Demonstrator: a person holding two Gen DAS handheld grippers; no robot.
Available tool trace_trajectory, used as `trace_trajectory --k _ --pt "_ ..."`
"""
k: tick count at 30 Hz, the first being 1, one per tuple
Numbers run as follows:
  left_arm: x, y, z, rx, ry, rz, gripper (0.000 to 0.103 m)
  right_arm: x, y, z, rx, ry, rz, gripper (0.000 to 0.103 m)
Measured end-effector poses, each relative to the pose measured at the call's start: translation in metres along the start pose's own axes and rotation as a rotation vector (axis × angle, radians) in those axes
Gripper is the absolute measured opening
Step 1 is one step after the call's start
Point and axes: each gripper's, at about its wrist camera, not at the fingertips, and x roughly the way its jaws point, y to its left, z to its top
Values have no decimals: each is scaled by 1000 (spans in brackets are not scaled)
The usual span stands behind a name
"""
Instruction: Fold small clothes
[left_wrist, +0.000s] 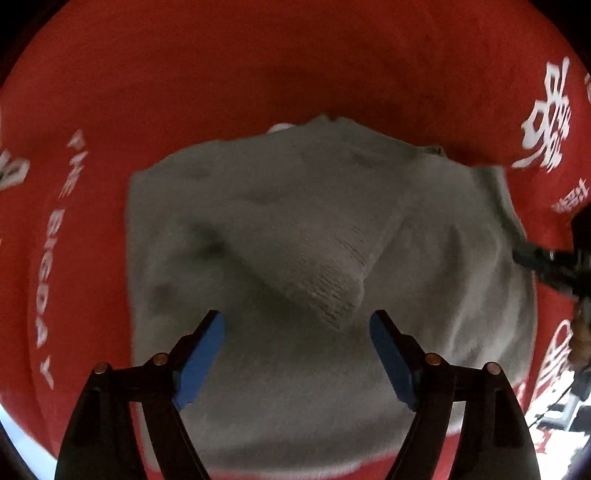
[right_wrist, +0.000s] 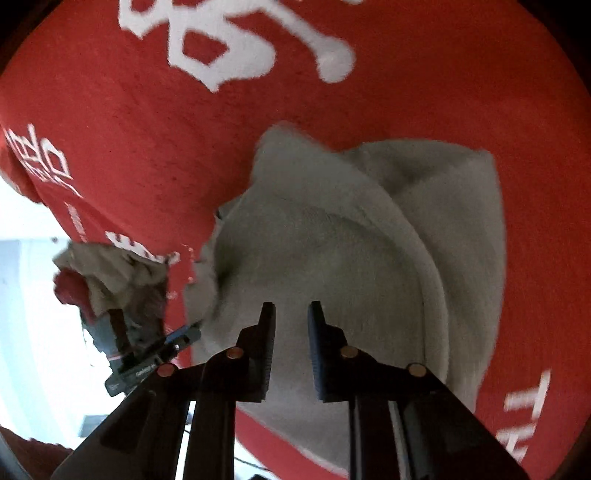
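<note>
A small grey knit sweater lies partly folded on a red cloth. One sleeve with a ribbed cuff is folded across its body. My left gripper hovers just above the sweater's near part, jaws wide open and empty, blue pads showing. In the right wrist view the same sweater shows a curved fold. My right gripper sits over it with a narrow gap between the fingers and nothing held. The other gripper's black body shows at the left.
The red cloth has white printed lettering and covers the table; lettering also shows in the right wrist view. A crumpled grey and red garment lies by the cloth's left edge. The cloth's edge runs there, bright floor beyond.
</note>
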Motion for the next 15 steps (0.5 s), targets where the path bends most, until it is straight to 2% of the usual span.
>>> trace_trajectory --k 3,6,8,10,12,15 --pt "15 -2 32 -14 -48 45 81 11 -3 25 10 -27 -51 23" --pt "14 18 64 -118 -96 100 81 12 -10 46 35 -78 -138 23" --pt "3 31 74 -153 -130 130 81 3 -17 56 71 -112 -169 23" --pt "-12 42 75 -162 -143 132 81 -8 -19 57 97 -137 -141 28" --pt "-26 52 66 -144 -132 137 81 -18 -15 52 84 -139 -120 55" --pt "-36 64 38 -105 -72 111 81 -28 -2 28 39 -106 -69 56"
